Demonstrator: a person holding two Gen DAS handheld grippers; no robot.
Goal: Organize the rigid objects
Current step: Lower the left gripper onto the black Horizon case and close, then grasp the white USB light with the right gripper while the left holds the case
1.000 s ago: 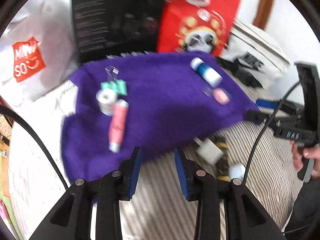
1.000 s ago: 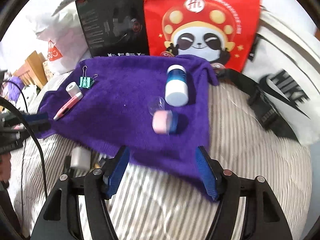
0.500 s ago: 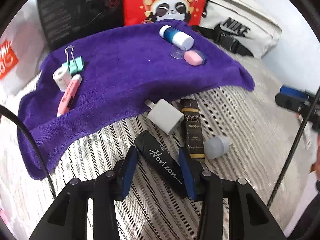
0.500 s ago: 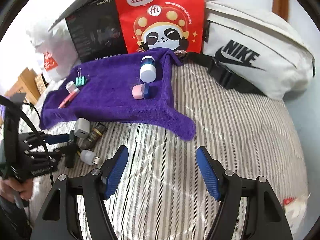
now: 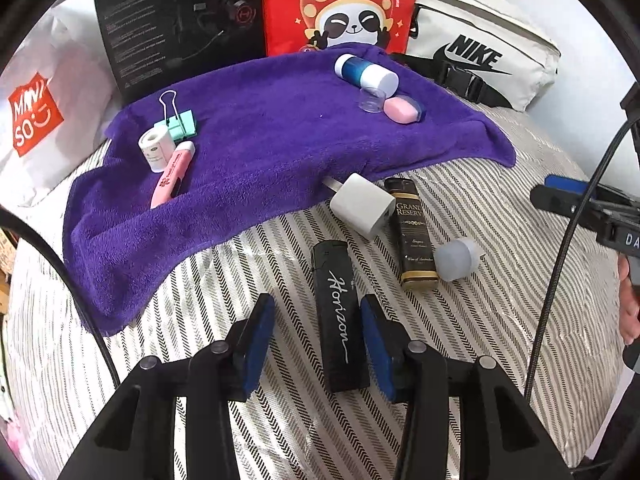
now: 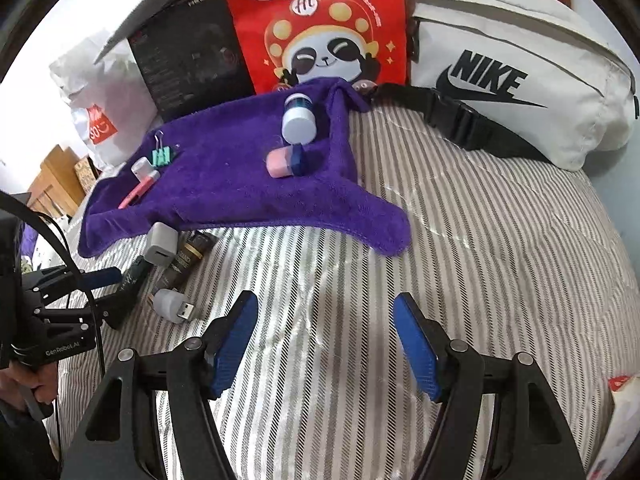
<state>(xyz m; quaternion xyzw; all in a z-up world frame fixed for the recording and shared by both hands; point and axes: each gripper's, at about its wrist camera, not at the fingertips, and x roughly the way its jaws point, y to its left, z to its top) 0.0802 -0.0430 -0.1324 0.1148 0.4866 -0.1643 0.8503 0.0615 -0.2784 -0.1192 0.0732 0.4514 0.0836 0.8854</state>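
A black "Horizon" lighter (image 5: 338, 316) lies on the striped bedspread between the fingers of my open left gripper (image 5: 316, 334), close to the right pad. Beside it lie a white charger (image 5: 362, 210), a black-and-gold lighter (image 5: 414, 236) and a grey USB cap piece (image 5: 456, 259). A purple towel (image 5: 256, 160) holds a green binder clip (image 5: 176, 124), a white roll (image 5: 155, 148), a pink pen (image 5: 173, 174), a blue-white bottle (image 5: 366, 72) and a pink eraser (image 5: 401, 110). My right gripper (image 6: 324, 340) is open and empty over the bedspread.
A red panda bag (image 5: 340, 4), a black box (image 5: 176, 24), a white Miniso bag (image 5: 36, 112) and a white Nike waist bag (image 6: 516, 76) stand behind the towel. The left gripper also shows in the right wrist view (image 6: 108, 292).
My left gripper drew back from the towel to the loose items and opened wider around the black lighter. My right gripper pulled back from the towel over the bedspread.
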